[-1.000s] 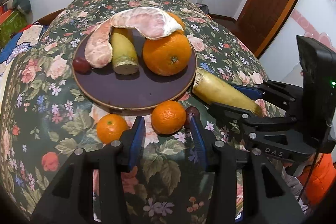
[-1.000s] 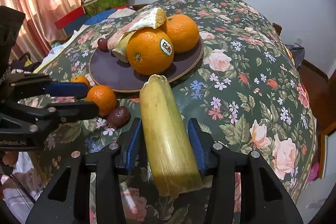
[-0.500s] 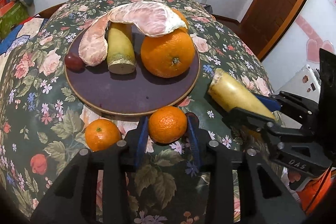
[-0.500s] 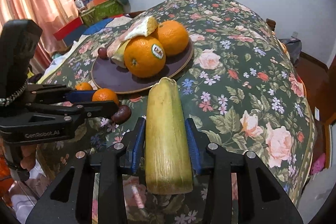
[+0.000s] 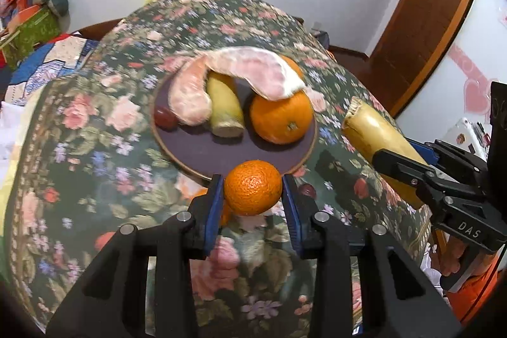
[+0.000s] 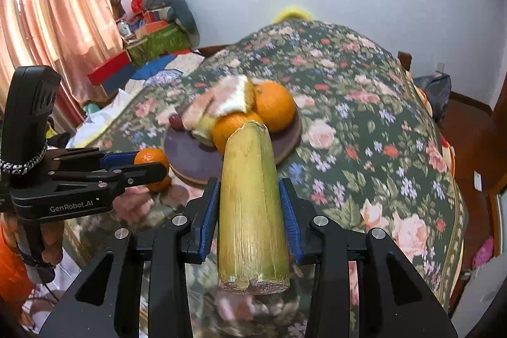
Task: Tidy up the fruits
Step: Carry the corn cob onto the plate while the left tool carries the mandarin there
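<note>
My left gripper (image 5: 252, 182) is shut on a small mandarin (image 5: 253, 195) and holds it clear of the floral cloth, just in front of the dark purple plate (image 5: 221, 154). On the plate lie pomelo segments (image 5: 253, 75), a short yellow stalk piece (image 5: 225, 111), a big orange (image 5: 280, 119) and a dark red fruit (image 5: 164, 117). My right gripper (image 6: 249, 186) is shut on a long yellow-green stalk (image 6: 252, 211), raised above the cloth. From the right wrist view, the left gripper (image 6: 150, 163) with its mandarin (image 6: 151, 155) is at the left.
A second mandarin (image 6: 160, 185) and a dark red fruit (image 5: 306, 189) lie on the cloth near the plate's front rim. The floral-covered table (image 6: 364, 148) drops away at its edges. Boxes and clutter (image 6: 152, 43) stand by the curtain; a wooden door (image 5: 421, 21) is at the right.
Both grippers closed on their fruit and then rose: the mandarin and the long stalk have left the cloth. The plate and its fruit have not moved.
</note>
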`<state>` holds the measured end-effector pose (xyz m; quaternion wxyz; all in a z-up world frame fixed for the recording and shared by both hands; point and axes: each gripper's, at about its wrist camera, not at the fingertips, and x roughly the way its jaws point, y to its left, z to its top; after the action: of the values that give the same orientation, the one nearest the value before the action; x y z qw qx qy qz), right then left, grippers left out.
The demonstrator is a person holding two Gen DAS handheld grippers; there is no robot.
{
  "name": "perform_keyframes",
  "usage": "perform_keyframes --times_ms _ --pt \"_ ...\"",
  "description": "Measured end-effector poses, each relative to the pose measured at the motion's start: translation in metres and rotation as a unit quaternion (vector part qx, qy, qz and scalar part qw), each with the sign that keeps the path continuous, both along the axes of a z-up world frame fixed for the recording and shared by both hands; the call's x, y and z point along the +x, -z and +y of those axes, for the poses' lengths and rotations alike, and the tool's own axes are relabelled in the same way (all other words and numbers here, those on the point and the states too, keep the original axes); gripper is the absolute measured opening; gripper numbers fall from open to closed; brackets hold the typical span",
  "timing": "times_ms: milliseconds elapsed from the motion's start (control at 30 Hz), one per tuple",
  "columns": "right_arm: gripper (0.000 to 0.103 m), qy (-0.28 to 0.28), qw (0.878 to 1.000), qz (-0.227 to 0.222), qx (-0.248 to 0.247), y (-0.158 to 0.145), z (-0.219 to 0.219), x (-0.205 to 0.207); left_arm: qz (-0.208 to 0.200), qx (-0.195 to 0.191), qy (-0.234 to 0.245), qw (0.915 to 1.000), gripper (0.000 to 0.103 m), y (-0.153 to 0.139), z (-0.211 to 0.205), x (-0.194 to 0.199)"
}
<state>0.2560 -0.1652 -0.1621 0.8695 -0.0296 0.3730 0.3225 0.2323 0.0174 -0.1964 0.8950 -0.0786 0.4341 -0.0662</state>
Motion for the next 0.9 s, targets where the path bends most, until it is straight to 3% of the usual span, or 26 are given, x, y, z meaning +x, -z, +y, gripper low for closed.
perform_keyframes --times_ms 433,900 --pt "0.035 -0.023 0.999 -0.02 0.019 -0.016 0.054 0.017 -0.02 0.01 -0.031 0.9993 0.036 -0.014 0.047 0.011" --pt "0.035 -0.037 0.999 -0.024 0.002 -0.009 0.109 0.049 0.0 0.01 -0.021 0.9997 0.036 0.016 0.061 0.055"
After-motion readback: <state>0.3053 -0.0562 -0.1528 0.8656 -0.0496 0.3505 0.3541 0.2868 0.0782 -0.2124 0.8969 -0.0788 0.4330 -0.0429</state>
